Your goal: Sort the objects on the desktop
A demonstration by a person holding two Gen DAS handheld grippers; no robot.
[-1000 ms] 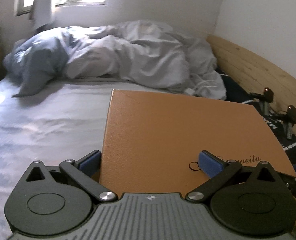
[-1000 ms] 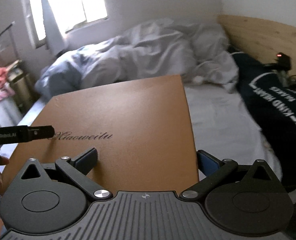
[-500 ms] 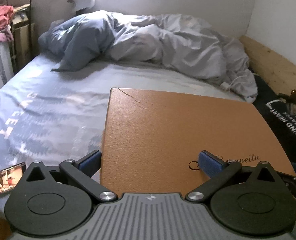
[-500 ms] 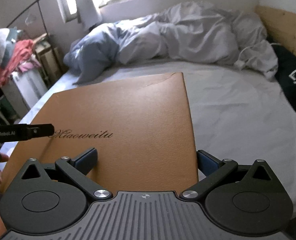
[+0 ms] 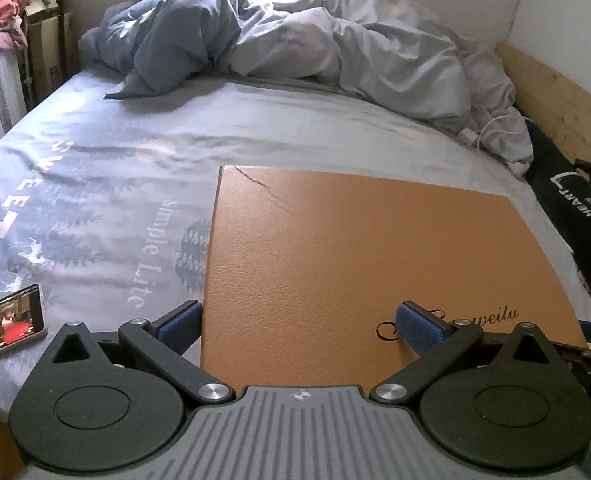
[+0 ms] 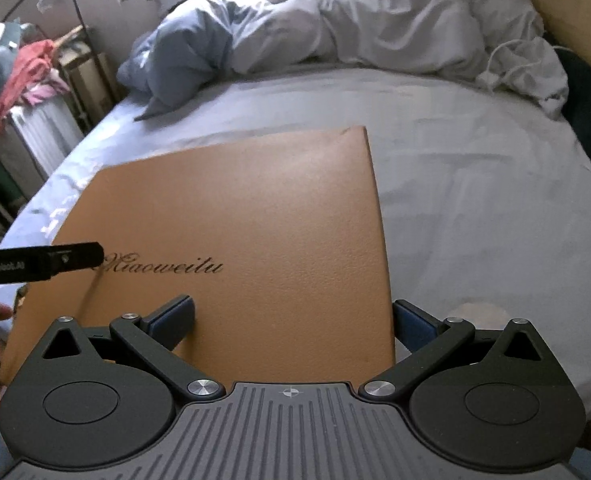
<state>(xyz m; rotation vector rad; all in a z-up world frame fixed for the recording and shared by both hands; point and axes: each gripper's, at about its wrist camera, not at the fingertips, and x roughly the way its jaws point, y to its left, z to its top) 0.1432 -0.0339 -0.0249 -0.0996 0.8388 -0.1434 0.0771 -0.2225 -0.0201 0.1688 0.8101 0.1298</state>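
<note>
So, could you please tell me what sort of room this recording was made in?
Most likely a bedroom: a bed with a printed sheet, a rumpled duvet and a wooden headboard.

"Miaoweitu" on the brown mat (image 6: pixel 231 232); "SWEET", "Simple Lite" on the bedsheet (image 5: pixel 95 184).

A large tan leather-textured mat (image 5: pixel 355 272) is lying flat and level above the bed (image 5: pixel 95 200), its surface facing up. It is showing a dark script logo reading "Miaoweitu" (image 6: pixel 163 266) near its close edge, and a thin crease is running across one far corner. Its edges are looking straight, with the near edge sitting closest to both cameras.
</note>
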